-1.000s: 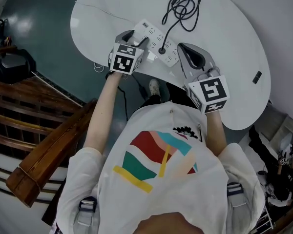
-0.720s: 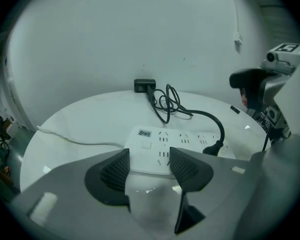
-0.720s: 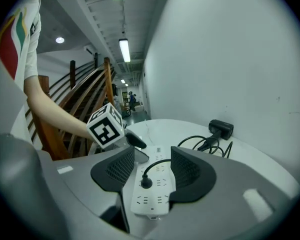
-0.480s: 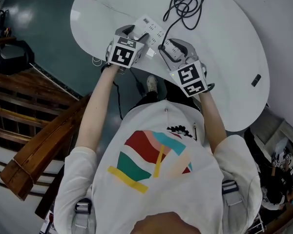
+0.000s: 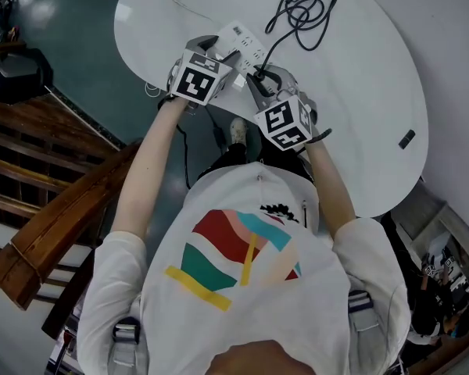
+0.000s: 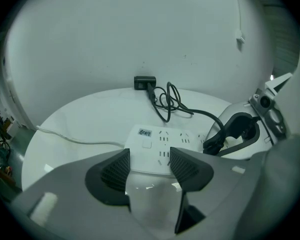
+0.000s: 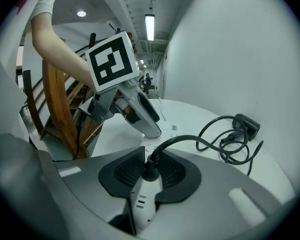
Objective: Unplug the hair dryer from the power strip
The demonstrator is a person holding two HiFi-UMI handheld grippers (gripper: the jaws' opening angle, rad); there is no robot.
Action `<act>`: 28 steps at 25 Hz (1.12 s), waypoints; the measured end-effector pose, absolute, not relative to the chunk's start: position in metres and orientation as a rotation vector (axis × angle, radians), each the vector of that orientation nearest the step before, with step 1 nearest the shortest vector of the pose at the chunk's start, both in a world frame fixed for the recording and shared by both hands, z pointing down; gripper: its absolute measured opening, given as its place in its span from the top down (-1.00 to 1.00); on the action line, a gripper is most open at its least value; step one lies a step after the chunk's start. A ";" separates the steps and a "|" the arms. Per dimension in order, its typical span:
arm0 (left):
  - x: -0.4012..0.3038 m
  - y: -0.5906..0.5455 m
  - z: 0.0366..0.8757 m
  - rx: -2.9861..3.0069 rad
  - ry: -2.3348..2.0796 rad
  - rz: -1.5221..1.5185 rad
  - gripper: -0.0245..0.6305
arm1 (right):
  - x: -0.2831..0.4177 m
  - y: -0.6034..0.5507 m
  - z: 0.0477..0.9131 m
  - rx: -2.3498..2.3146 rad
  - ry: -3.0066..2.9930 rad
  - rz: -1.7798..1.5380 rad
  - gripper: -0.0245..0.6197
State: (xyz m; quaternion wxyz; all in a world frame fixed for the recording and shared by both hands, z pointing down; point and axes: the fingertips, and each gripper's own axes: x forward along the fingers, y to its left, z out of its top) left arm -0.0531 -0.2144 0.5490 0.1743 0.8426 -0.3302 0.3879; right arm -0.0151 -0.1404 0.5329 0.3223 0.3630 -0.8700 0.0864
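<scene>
1. White, rounded tabletop [image 5: 359, 92] stood against a pale wall and bore everything.
2. At left, the left gripper [image 6: 150, 155] clamped the near end of the white plastic power strip [image 6: 162, 136], pinning it flat.
3. Beside it, the right gripper [image 7: 151, 158] had just been closing its jaws and pinched the round black plug [image 7: 150, 173], which sat in the strip.
4. Further right, the black cord [image 7: 215, 134] looped away to the small black hair dryer [image 7: 247, 125], well apart.
5. The step looked like the grasp before extraction. The next move called for a straight pull out of the socket, with the strip held down.
</scene>
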 end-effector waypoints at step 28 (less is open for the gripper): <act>-0.049 -0.214 0.552 2.366 -0.858 1.174 0.20 | 0.004 -0.184 0.364 1.116 -2.945 0.525 0.70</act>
